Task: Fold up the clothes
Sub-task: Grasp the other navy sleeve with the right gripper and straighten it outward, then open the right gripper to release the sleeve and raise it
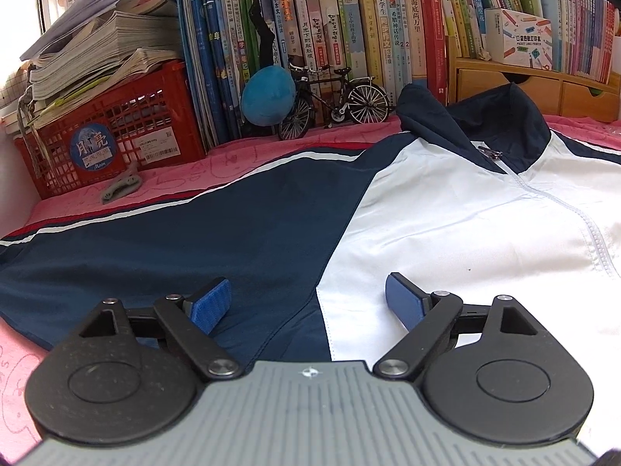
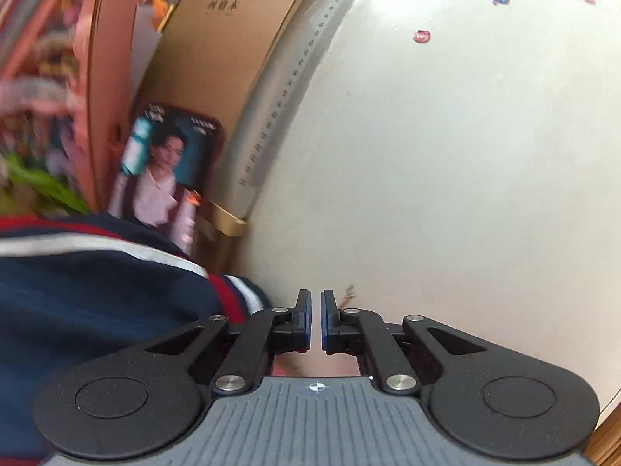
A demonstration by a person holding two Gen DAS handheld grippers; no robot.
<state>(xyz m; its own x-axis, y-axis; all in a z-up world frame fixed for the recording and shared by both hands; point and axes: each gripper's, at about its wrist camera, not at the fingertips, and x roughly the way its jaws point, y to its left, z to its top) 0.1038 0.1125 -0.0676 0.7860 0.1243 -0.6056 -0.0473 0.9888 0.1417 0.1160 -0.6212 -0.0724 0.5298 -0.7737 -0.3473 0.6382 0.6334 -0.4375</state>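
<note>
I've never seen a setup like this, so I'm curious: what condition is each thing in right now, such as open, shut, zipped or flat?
Navy and white zip-up jacket: spread flat on the pink cloth, not yet folded.
Jacket's white zipper: closed up to the collar.
Left claw: open above the jacket, holding nothing.
Right claw: shut, nothing visible between its fingers, beside the jacket's striped sleeve.
Red plastic crate: upright, piled with papers.

Pink printed cloth-covered desk [image 1: 248, 155], navy-and-white zip jacket [image 1: 446, 209] spread flat, red plastic crate [image 1: 116, 136], small model bicycle [image 1: 337, 105], upright books [image 1: 349, 23]
</note>
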